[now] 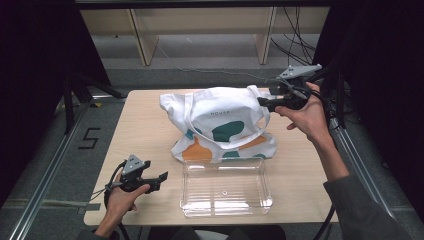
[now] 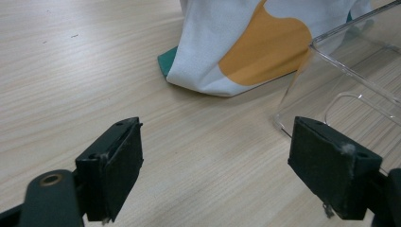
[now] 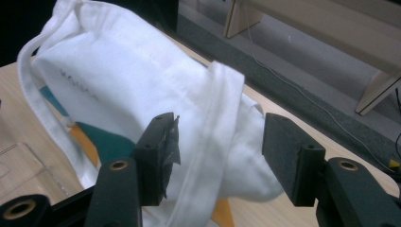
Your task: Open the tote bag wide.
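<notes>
Tote bag (image 1: 222,122) sits bulging near the table's (image 1: 145,125) far edge, a clear tray (image 1: 225,189) just in front. Right gripper (image 1: 263,102), raised at its far right corner, has a strap (image 3: 215,142) between parted jaws. Left gripper (image 1: 162,177) rests open near the front left corner.

The white tote bag (image 1: 220,117) bears one line of small dark capitals on its upper face, above the green and orange shapes; in the high view it appears to read "HOUSE", though the letters are too small to be sure. In the right gripper view the same print (image 3: 78,85) runs slantwise and is too blurred to read. On the floor (image 1: 65,165) left of the table, black tape forms a "5" (image 1: 90,138).
</notes>
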The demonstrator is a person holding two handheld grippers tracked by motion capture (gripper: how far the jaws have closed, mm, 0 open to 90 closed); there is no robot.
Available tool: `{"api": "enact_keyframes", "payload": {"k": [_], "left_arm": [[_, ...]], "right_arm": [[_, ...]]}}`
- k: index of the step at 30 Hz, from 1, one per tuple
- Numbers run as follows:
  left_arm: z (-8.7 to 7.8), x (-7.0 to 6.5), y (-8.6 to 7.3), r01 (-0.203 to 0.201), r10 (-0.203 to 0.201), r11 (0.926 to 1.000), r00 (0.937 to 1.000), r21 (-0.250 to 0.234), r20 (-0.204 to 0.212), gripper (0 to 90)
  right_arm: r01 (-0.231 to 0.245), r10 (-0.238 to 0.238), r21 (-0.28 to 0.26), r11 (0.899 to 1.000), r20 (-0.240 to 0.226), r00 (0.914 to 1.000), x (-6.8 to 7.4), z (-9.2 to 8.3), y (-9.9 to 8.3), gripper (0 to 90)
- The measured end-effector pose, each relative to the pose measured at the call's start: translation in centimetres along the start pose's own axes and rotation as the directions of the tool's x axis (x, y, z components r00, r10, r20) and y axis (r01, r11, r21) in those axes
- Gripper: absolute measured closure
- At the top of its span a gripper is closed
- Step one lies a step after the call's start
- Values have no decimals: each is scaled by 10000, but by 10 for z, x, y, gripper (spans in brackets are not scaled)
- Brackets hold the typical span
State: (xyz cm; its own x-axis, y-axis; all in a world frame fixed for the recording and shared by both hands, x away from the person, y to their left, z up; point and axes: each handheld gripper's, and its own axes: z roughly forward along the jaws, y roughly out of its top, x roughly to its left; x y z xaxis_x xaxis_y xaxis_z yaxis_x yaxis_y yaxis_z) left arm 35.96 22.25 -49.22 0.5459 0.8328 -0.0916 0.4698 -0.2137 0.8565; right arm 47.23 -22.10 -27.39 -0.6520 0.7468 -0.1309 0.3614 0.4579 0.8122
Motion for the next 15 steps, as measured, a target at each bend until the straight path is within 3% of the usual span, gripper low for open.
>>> {"api": "enact_keyframes", "payload": {"k": [6,8,9,15], "left_arm": [[0,0,0,32,-32,10000,10000,-14,26,175],[0,0,0,-36,35,10000,9999,30,104,175],[1,-1,0,99,-100,9999,9999,20,95,175],[0,-1,0,-39,38,10000,10000,68,48,175]], "right_arm": [[180,-185,284,9994,174,9997,4,16,19,468],[303,-317,686,9972,199,9993,6,20,23,481],[388,-411,758,9964,283,9988,6,23,25,490],[434,-506,1121,9928,622,9968,2,34,28,530]]}}
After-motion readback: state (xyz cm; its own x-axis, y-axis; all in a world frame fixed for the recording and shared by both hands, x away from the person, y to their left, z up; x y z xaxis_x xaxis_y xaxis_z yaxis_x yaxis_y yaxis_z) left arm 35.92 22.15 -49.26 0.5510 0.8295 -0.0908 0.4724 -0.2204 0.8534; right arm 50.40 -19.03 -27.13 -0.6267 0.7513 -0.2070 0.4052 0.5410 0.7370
